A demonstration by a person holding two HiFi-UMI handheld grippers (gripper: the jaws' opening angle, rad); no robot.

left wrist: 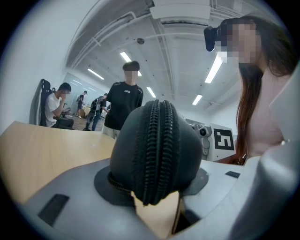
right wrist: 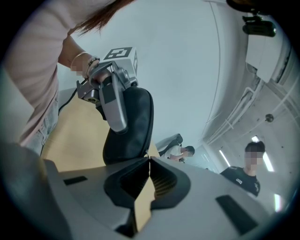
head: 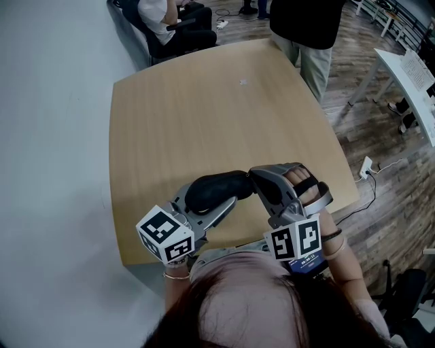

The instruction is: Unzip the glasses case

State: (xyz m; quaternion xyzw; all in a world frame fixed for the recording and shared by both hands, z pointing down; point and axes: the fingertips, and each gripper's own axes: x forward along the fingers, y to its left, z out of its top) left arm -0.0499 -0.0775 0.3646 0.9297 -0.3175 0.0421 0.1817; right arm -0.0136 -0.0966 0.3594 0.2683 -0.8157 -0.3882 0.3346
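Observation:
A black zipped glasses case [head: 216,190] hangs over the near part of the wooden table [head: 204,109]. My left gripper [head: 212,202] is shut on it from below and from the left. In the left gripper view the case [left wrist: 154,150] fills the space between the jaws, and its closed zipper runs up over the rounded end. My right gripper [head: 253,175] is shut, its tips meeting at the case's right end. In the right gripper view the tips [right wrist: 149,159] close just under the case [right wrist: 131,126]. I cannot see whether the zipper pull is pinched between them.
A person in a black top [head: 306,27] stands at the table's far edge, and another person [head: 170,20] sits beyond the far left corner. A white table [head: 408,75] stands to the right. A power strip with its cable [head: 367,167] lies on the wooden floor.

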